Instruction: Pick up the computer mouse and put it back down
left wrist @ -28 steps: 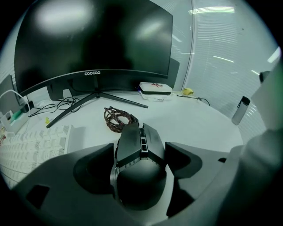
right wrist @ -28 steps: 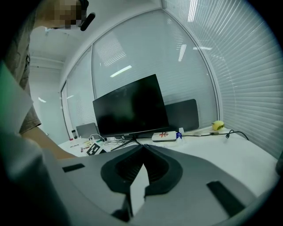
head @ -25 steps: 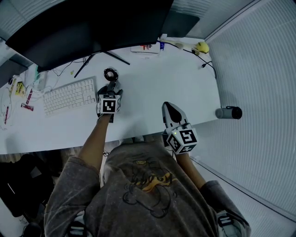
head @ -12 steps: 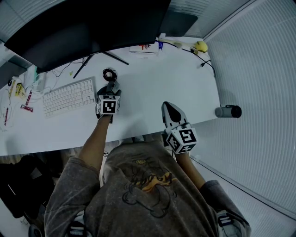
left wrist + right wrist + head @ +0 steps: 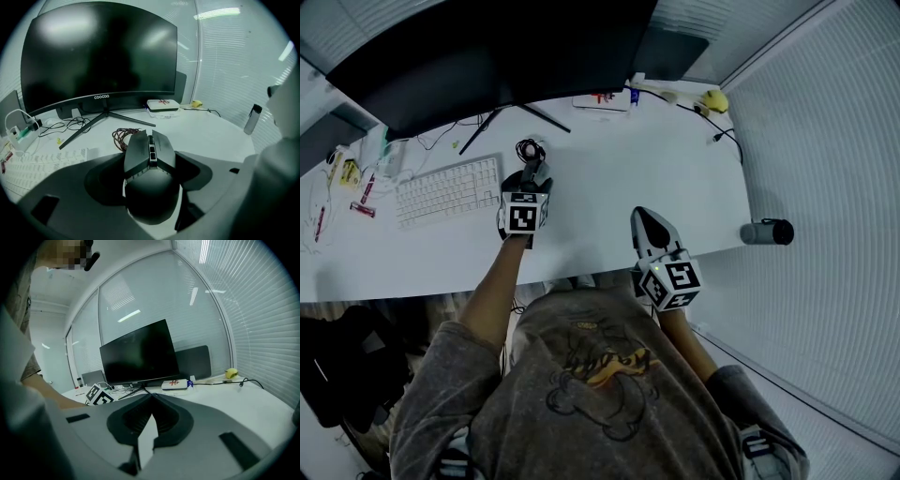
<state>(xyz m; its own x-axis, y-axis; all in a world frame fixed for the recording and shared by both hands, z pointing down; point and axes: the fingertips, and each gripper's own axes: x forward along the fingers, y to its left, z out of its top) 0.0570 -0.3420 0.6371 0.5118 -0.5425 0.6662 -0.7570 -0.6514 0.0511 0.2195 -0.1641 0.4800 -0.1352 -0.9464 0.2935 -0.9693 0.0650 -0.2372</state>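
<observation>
A dark computer mouse [image 5: 151,183] sits between the jaws of my left gripper [image 5: 150,161], which press on its two sides. It appears held just above the white desk [image 5: 609,178]. In the head view the left gripper [image 5: 531,180] is right of the keyboard, with the mouse [image 5: 535,172] at its tips. The mouse's braided cable lies coiled [image 5: 123,137] just beyond it. My right gripper [image 5: 645,221] rests at the desk's near edge. Its jaws meet at the tips with nothing between them [image 5: 151,397].
A large curved monitor [image 5: 487,56] on a spread-leg stand fills the back of the desk. A white keyboard [image 5: 448,190] lies at the left. A white box [image 5: 602,99] and a yellow object [image 5: 713,98] sit at the back. A bottle [image 5: 766,231] stands off the right edge.
My left gripper has closed on the mouse and risen a little with it. The right gripper has stayed where it was.
</observation>
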